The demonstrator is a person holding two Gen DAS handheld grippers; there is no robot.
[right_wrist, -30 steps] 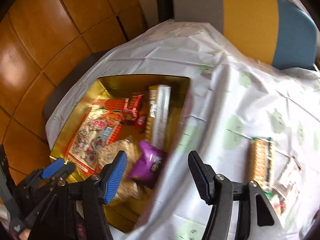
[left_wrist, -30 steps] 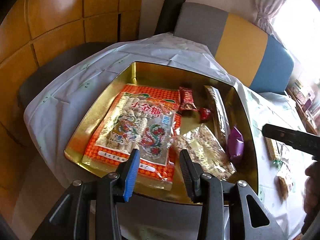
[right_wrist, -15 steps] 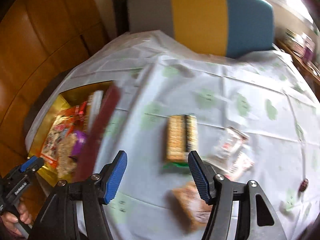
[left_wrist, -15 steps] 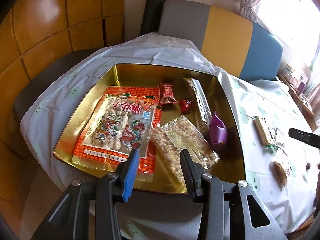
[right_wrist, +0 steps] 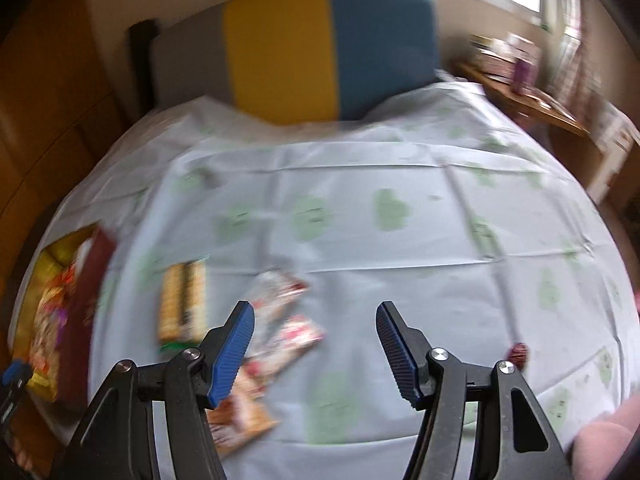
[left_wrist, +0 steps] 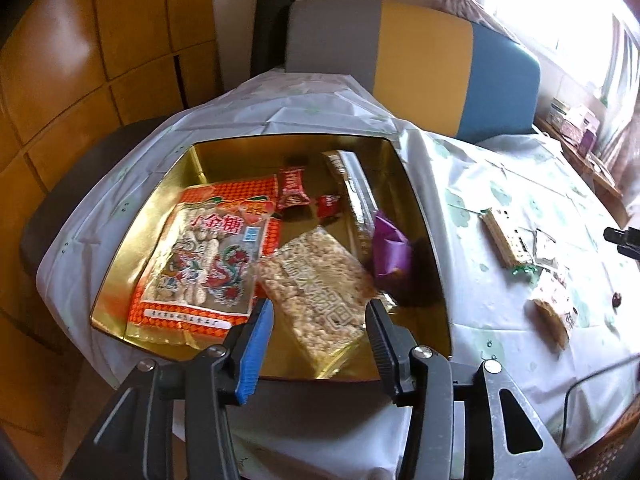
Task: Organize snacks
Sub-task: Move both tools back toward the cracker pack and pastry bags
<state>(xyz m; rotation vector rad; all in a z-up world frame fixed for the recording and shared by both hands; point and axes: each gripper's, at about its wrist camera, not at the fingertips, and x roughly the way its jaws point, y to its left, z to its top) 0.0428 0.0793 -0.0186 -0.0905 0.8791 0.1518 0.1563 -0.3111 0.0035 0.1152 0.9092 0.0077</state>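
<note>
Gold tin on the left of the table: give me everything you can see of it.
The gold tin is a shallow, square-ish tray with shiny, mirror-like metal walls and rounded corners, open with no lid in view. It sits flat on the white tablecloth near the table's edge. Inside lie an orange candy bag, a puffed-rice slab, a long clear pack, a purple packet and two small red wrappers. Neither claw touches it.

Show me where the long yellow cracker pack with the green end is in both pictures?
Left wrist view: the cracker pack lies on the tablecloth at the right, beyond the gold tin.
Right wrist view: the same pack, blurred, lies lower left, just left of the gripper's left fingertip.
Shared landmark: the grey, yellow and blue chair back.
</note>
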